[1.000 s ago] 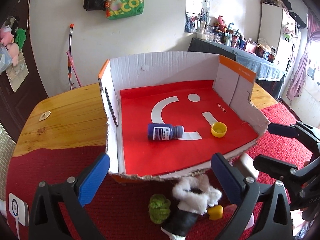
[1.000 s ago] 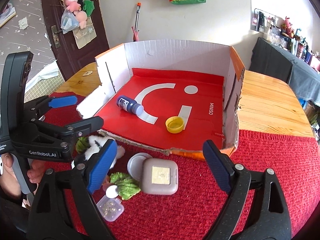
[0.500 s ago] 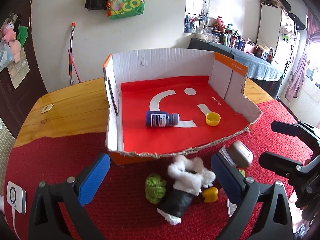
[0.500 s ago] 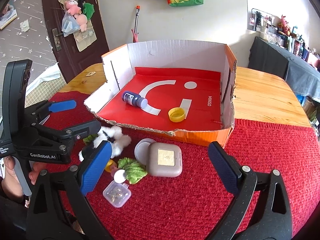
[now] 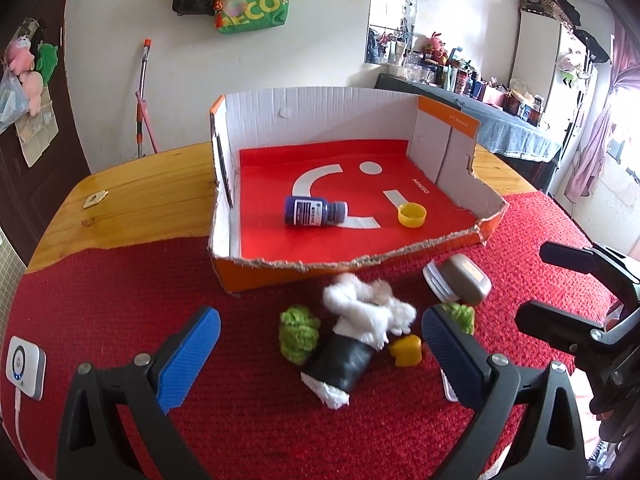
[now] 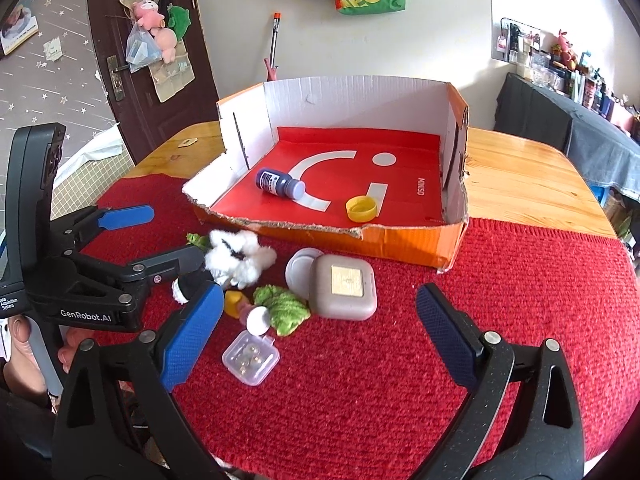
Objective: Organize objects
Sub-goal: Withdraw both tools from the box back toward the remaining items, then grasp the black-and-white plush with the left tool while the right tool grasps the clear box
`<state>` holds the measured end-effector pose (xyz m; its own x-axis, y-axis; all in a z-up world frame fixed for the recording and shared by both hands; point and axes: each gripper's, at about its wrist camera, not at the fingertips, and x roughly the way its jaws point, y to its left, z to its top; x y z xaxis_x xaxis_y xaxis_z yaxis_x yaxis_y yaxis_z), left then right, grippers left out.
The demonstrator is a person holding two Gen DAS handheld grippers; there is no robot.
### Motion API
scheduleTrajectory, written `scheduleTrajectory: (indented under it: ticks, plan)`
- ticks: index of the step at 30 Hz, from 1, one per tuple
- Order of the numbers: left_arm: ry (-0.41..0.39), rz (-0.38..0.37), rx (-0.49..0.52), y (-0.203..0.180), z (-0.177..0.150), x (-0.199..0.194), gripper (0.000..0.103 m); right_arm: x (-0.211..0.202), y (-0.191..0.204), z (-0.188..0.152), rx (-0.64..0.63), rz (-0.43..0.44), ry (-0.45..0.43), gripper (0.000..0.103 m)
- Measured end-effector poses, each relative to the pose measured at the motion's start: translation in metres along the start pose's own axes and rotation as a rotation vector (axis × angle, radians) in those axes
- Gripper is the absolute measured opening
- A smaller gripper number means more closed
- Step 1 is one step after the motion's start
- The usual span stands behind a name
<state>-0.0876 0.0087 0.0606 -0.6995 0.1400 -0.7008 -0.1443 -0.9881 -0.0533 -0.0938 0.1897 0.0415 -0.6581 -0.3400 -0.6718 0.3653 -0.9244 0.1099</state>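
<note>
The left claw [image 5: 318, 354] hangs over the red cloth [image 5: 120, 304] with its blue pads spread wide apart and nothing between them but air; below its gap, on the cloth, lie a black-and-white plush toy [image 5: 360, 328], a green woolly clump [image 5: 299, 334] just left of it, and a small yellow piece [image 5: 406, 350] close to the right pad. The right claw [image 6: 320, 336] is likewise spread wide with nothing gripped; its pads flank a small clear plastic case [image 6: 251, 356] holding little round things, and just beyond that sit a white-capped pinkish item [image 6: 256, 318], a second green clump [image 6: 282, 308] and a grey rounded-square case [image 6: 343, 286] with a gold patch on its lid, which rests against a pale round lid [image 6: 301, 268]. In the right wrist view the left claw reaches in from the left edge, its lower finger close to the plush toy, though whether they touch cannot be told. Past this scatter, a cardboard box [image 5: 328, 114] with torn, low front walls stands partly on the cloth and partly on the wooden tabletop [image 5: 152, 196]; its red floor carries a dark blue bottle [image 5: 314, 211] lying on its side and a yellow cap [image 5: 412, 215] open side up, set apart from each other. At the cloth's left edge lies a small white device [image 5: 25, 366] with a cable.
</note>
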Motion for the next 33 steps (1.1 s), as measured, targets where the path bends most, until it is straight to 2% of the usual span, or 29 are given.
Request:
scheduleTrajectory:
  ticks: [15,19,26,33]
  plan:
    - [0.044,-0.037,-0.028,0.002,-0.024,0.002,0.103,0.001,0.013,-0.027,0.0,0.019,0.036,0.098]
    - [0.05,-0.037,-0.032,0.004,-0.027,0.005,0.098,0.006,0.017,-0.033,-0.001,0.03,0.055,0.097]
    - [0.061,-0.058,-0.019,0.004,-0.031,0.01,0.086,0.015,0.027,-0.044,-0.02,0.059,0.091,0.076]
    - [0.09,-0.088,-0.015,0.004,-0.033,0.021,0.071,0.024,0.037,-0.051,-0.044,0.088,0.116,0.065]
